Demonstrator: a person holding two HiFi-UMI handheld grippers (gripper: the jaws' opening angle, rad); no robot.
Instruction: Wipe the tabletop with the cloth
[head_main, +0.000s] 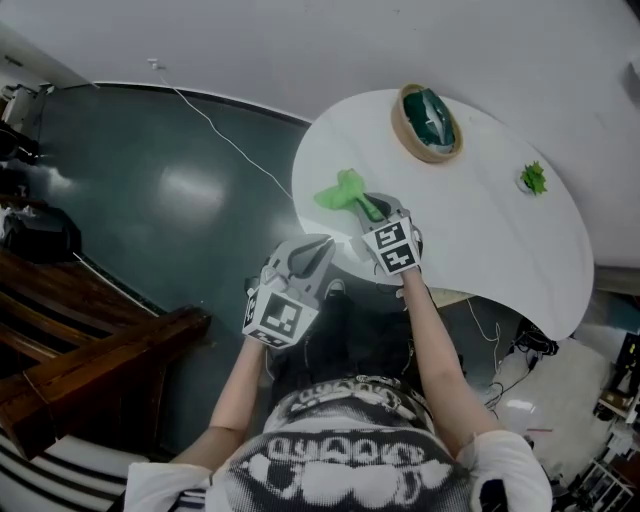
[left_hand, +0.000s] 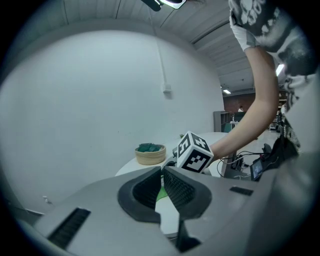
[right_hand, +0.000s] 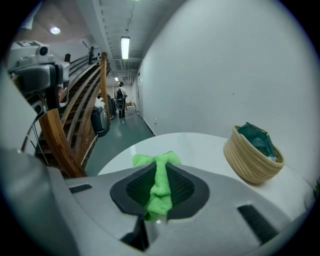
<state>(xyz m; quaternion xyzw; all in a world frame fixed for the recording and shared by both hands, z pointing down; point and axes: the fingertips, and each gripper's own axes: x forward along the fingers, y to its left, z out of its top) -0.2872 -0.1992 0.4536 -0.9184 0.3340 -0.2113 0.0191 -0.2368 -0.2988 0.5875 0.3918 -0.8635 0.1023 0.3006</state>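
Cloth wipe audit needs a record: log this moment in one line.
right gripper: shut on cloth | left gripper: shut, empty | cloth over table

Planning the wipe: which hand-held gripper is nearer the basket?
Right. The right hand-held gripper is over the table, short of the basket; the left hand-held gripper is farther back, at the table's edge.

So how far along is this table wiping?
Done: the bright green fluffy cloth is grabbed, pinched between the jaws of the right gripper. In hand: its free end sits over the round white tabletop near the front edge. Left: no wiped patch shows, so probably nearly all the wiping. The left gripper is shut, empty, off the table.
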